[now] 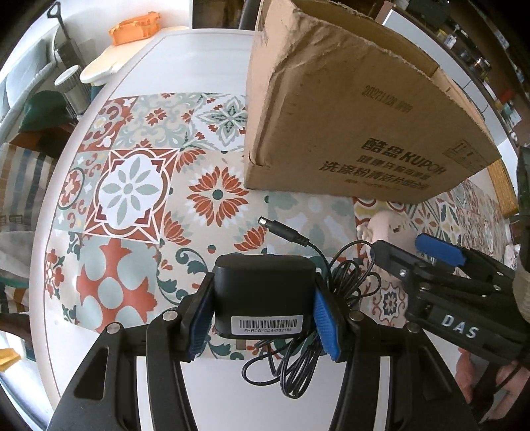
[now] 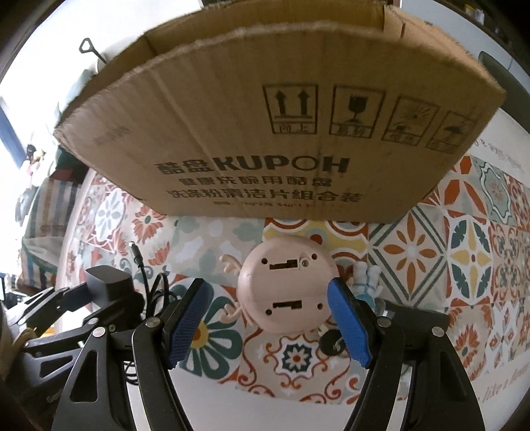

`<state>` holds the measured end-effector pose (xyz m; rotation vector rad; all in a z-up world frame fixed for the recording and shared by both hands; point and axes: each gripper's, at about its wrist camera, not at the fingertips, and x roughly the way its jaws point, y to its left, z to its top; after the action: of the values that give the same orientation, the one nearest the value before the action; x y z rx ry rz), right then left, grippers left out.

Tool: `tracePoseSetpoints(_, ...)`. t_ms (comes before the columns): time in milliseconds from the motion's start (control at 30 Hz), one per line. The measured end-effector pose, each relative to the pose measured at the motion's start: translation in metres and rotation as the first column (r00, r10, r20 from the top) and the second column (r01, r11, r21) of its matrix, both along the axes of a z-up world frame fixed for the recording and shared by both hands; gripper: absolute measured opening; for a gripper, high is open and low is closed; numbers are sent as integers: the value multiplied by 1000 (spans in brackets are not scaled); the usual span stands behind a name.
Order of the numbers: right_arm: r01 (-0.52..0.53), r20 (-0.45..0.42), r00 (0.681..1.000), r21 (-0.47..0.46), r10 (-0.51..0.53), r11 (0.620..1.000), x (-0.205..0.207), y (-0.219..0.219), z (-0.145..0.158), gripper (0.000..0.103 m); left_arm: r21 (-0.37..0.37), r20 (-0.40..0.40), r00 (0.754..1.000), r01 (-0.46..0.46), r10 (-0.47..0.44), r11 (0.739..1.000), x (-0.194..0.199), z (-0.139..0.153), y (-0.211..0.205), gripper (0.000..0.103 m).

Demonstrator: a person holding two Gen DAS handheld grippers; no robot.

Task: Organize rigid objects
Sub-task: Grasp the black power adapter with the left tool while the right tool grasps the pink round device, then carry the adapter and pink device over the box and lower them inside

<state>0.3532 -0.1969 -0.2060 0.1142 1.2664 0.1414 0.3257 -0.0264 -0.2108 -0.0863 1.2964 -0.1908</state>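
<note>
Black adapter (image 1: 263, 291) sits clamped in the left gripper (image 1: 263, 318), likely bound for the box (image 1: 347, 116); right gripper (image 2: 265, 323) gapes around the toy (image 2: 286, 286).

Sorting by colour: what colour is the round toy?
Pale pink toy, best seen in the right wrist view.

- A round white table (image 1: 205, 374) carries a mat of patterned tiles (image 1: 132, 185) in red, teal and cream.
- Past the table's far edge sits an orange plastic basket (image 1: 134, 30).
- Just beside that basket, lower and to the left, is a pale cream rounded seat or stool top (image 1: 99, 68).
- A metal mesh bin (image 1: 71, 86) stands off the table's left side.
- Something dark green (image 1: 41, 111) lies near the bin; what it is I cannot tell.
- Striped fabric (image 1: 23, 175) hangs at the left edge.
</note>
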Motion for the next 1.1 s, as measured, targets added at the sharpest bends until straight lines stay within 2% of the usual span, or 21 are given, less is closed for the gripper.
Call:
tracePoseSetpoints(367, -15, -6, 1000, -78, 15, 997, 11, 8, -16, 74, 8, -13, 1000, 2, -2, 1000, 8, -9, -7, 54)
tracePoseSetpoints(700, -25, -47, 999, -63, 23, 998, 22, 22, -40, 75, 21, -15, 1000, 5, -4, 1000, 12, -14, -13, 54)
tracePoseSetpoints(900, -19, -28, 999, -55, 17, 998, 13, 24, -38, 75, 29, -3, 1000, 10, -10, 1000, 10, -12, -8, 54)
tracePoseSetpoints(1100, 1, 6, 1000, -28, -1, 1000, -6, 21, -21, 74, 30, 40, 999, 22, -24, 999, 1, 9, -7, 54)
